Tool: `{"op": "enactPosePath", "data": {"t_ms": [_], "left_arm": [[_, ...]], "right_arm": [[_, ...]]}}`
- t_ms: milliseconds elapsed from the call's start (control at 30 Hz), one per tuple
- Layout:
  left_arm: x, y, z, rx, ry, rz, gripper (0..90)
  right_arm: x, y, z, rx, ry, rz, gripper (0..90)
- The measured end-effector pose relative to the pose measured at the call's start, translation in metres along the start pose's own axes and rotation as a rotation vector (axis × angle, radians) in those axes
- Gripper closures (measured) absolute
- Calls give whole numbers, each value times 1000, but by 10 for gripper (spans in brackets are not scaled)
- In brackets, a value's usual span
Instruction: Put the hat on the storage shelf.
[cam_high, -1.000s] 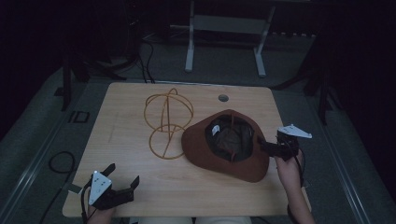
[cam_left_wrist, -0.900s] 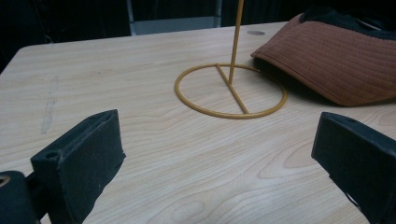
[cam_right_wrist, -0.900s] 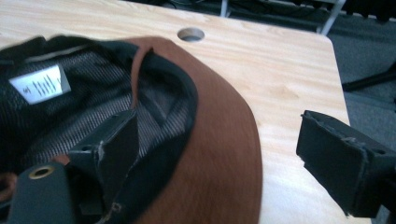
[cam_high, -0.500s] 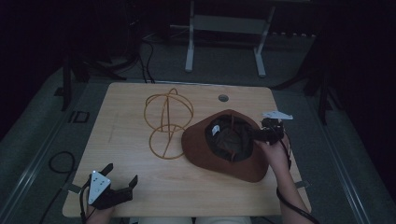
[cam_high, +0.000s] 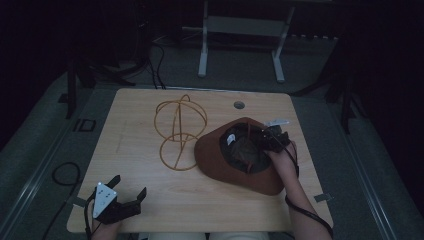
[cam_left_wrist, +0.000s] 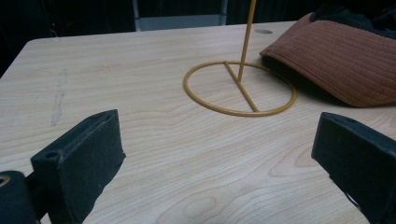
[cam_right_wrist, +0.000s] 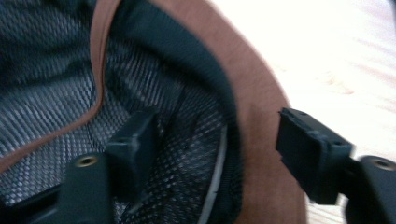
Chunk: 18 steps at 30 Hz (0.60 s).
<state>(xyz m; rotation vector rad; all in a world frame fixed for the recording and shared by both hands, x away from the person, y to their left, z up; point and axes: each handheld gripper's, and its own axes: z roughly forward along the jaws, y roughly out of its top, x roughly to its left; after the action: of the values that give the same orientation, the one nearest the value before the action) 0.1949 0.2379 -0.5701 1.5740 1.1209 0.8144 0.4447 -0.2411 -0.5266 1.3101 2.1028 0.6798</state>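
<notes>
A brown brimmed hat (cam_high: 220, 161) lies upside down on the right half of the wooden table (cam_high: 135, 107), its dark mesh lining (cam_right_wrist: 56, 70) facing up. My right gripper (cam_high: 265, 140) is open at the far right rim of the crown. In the right gripper view (cam_right_wrist: 215, 135) one jaw stands inside the lining and the other outside over the brown brim (cam_right_wrist: 261, 93). A yellow wire hat stand (cam_high: 180, 130) stands left of the hat. My left gripper (cam_high: 130, 186) rests open at the front left corner, pointed toward the stand's post (cam_left_wrist: 246, 42) and the hat (cam_left_wrist: 336, 60); nothing is between its jaws (cam_left_wrist: 215, 144).
A round cable hole (cam_high: 239, 105) sits in the table near the far edge. Beyond the table stands a white metal frame (cam_high: 240, 25). A black cable loop (cam_high: 60, 175) lies on the grey floor at the left.
My right gripper has moved left from the hat's right brim and now straddles the crown's rim. The left gripper, hat and stand have stayed put.
</notes>
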Motion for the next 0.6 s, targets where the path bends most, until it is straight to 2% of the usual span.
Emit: {"op": "enactPosePath", "data": {"t_ms": [67, 133, 200, 367, 467, 600], "left_arm": [[0, 0, 0, -3, 2, -2, 25], [0, 0, 0, -1, 0, -3, 25], [0, 0, -1, 0, 4, -2, 25], [-1, 1, -1, -4, 8, -2, 25], [0, 1, -2, -6, 11, -3, 25], [0, 1, -2, -7, 13, -1, 25]], "right_arm": [[2, -2, 7, 26, 3, -3, 398], [4, -4, 10, 32, 3, 10, 414], [8, -7, 11, 13, -27, 18, 447], [14, -9, 9, -8, -121, 37, 698], [10, -7, 0, -71, -118, 84, 791], [6, -7, -12, -128, -110, 108, 837]]}}
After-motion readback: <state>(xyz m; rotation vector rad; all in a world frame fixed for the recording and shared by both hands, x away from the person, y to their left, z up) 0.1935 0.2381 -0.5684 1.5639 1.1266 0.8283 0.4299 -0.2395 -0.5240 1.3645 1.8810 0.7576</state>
